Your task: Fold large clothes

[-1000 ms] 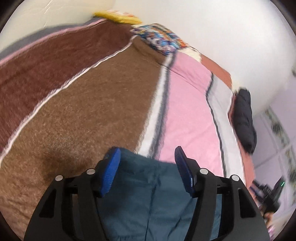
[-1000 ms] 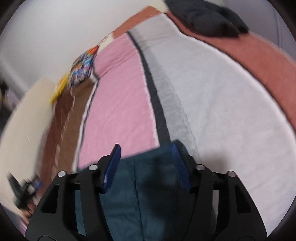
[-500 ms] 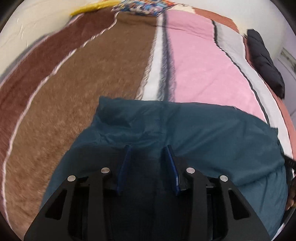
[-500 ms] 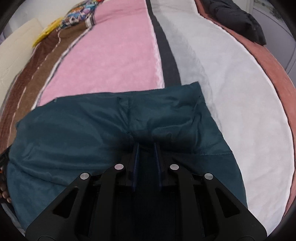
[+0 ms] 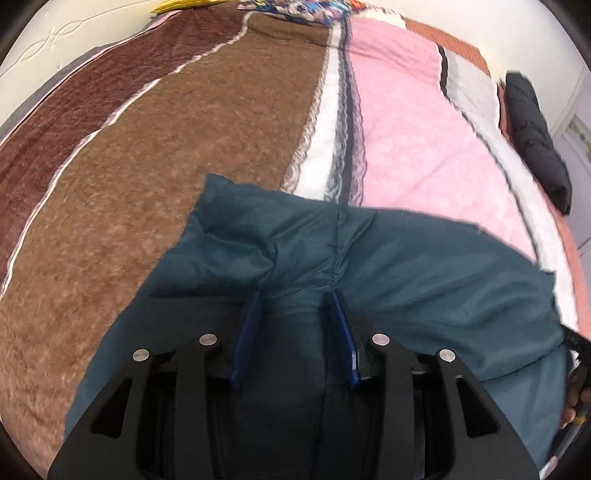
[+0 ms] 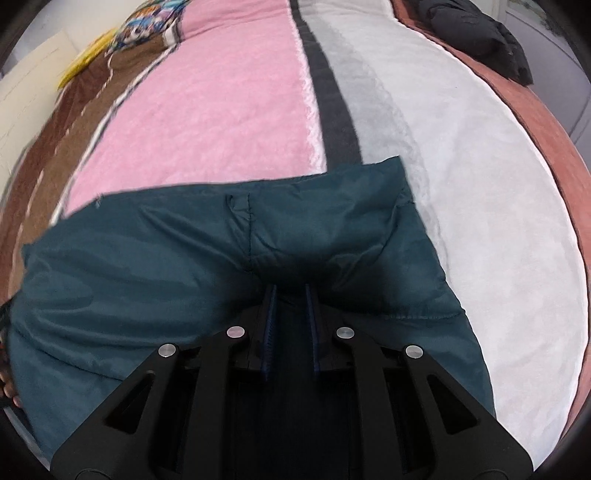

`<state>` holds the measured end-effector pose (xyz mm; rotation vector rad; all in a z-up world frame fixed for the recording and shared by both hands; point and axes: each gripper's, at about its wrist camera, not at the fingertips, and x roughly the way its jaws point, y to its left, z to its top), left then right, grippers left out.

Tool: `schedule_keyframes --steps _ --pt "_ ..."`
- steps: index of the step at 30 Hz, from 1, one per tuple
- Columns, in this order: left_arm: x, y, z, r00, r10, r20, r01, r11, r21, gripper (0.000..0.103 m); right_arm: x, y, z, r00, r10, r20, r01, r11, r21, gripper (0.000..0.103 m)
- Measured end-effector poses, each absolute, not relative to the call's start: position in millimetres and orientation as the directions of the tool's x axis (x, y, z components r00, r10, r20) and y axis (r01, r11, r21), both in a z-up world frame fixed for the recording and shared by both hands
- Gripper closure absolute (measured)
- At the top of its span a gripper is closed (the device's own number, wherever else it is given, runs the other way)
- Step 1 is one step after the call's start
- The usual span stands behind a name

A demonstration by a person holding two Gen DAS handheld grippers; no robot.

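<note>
A teal garment (image 5: 424,273) lies on the near part of a bed, spread across a striped blanket (image 5: 417,140) of brown, white, pink and grey bands. Its far edge runs roughly straight from the brown band on the left to the grey-white band on the right (image 6: 480,166), with both far corners lying flat.

The left hand-held gripper (image 5: 295,299) points down into the cloth near the garment's left side. Its blue pads stand partly apart with a raised fold of teal fabric bunched between them — the pads press on that fold. The right hand-held gripper (image 6: 290,290) is set into the cloth near the right side, its pads drawn close together and pinching a narrow ridge of the same fabric.

At the far right of the bed lies a dark jacket (image 5: 535,133), well apart from the teal garment. At the far left end sit a colourful patterned cloth (image 6: 147,22) and something yellow (image 6: 85,62) beside it. No containers show.
</note>
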<state>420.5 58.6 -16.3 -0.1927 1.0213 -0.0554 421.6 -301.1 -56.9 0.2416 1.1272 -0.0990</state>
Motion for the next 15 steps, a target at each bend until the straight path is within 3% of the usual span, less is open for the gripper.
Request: schedule_keyframes --steps 7,14,15 --pt "363 100 39 0.598 -0.205 -0.775 -0.023 0.962 -0.273 0.049 347 -332 -10 0.525 0.136 -0.84 0.202 0.939 0.278 0.083" --pt "269 146 49 0.601 -0.181 -0.779 -0.076 0.957 -0.281 0.043 217 -354 0 0.56 0.116 -0.821 0.244 0.923 0.297 0.064" --pt "257 153 45 0.594 -0.186 -0.782 -0.096 0.95 -0.298 0.038 193 -359 -4 0.558 0.125 -0.821 0.265 0.91 0.319 0.06"
